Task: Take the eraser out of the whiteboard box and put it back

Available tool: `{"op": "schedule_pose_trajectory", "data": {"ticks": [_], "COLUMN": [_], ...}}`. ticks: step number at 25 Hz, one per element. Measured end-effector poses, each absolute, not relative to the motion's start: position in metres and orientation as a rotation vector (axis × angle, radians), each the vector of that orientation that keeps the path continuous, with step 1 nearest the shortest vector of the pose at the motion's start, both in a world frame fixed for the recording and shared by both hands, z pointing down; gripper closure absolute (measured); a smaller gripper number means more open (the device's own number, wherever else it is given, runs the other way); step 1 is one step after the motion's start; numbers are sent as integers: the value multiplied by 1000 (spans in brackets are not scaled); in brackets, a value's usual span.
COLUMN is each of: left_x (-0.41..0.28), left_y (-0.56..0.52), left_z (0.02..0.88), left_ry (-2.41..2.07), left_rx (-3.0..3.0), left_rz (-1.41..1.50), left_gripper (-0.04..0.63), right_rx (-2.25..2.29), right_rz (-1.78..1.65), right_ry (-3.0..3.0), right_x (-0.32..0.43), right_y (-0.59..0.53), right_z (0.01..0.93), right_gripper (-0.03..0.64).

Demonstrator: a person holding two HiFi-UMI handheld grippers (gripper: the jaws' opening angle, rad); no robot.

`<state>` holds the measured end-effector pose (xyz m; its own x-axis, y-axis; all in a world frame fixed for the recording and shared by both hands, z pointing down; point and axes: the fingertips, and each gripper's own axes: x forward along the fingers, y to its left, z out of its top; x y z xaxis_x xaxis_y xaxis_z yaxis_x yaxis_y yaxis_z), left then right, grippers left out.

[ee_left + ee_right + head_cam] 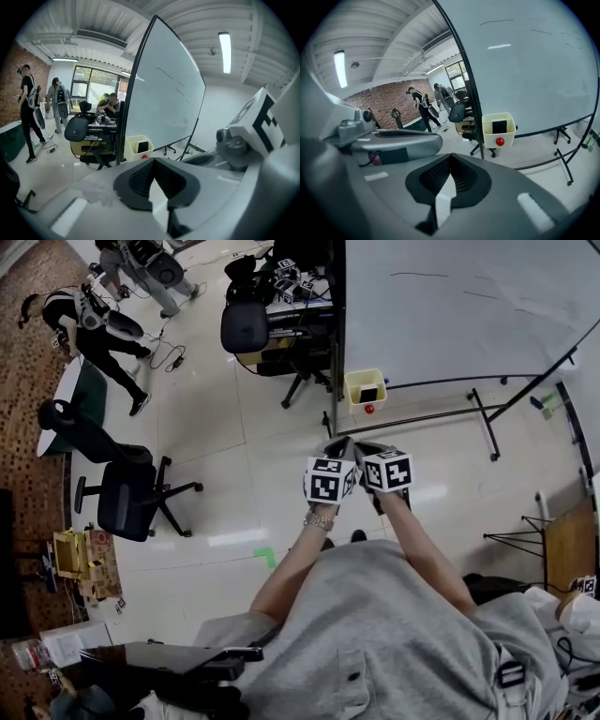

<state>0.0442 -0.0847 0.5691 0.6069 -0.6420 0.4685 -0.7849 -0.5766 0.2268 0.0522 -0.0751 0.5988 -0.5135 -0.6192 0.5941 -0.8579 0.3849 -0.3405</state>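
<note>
We hold both tools side by side in front of us, well apart from the big white whiteboard (450, 306) on its black stand. The left claw (152, 165) is closed tip to tip with nothing in it. The right claw (449, 163) is pinched together and empty too.

The dark block-shaped eraser (499, 126) stands upright inside the pale yellow plastic box (507, 137) fixed at the board's lower corner. A round red magnet (500, 141) sits on the box's front wall. The eraser looks matte black and flat-sided, and its top seems to sit just under the rim. The wall hides its lower part.

With the eraser in its box and both claws bare, this scene fits two stages alike. The eraser may be due to be lifted out, or it may be home again after its trip. We judge that any handling here goes best from above, through the open top, with the pads on the eraser's broad flat faces. The box looks light, so a careless knock could jolt it on its mount.
</note>
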Motion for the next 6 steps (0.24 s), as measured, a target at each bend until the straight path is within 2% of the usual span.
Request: {"op": "schedule_pose_trajectory", "data": {"ticks": [6], "left_x": [36], "left_y": [-80], "left_z": [570], "left_ry": [-1174], "left_rx": [2410], "left_rz": [474], "left_gripper": [592], "right_rx": [1260], "right_rz": [894], "right_ry": [-2277], "right_x": [46], "right_y": [-68], "right_z": [603], "right_gripper": [614]}}
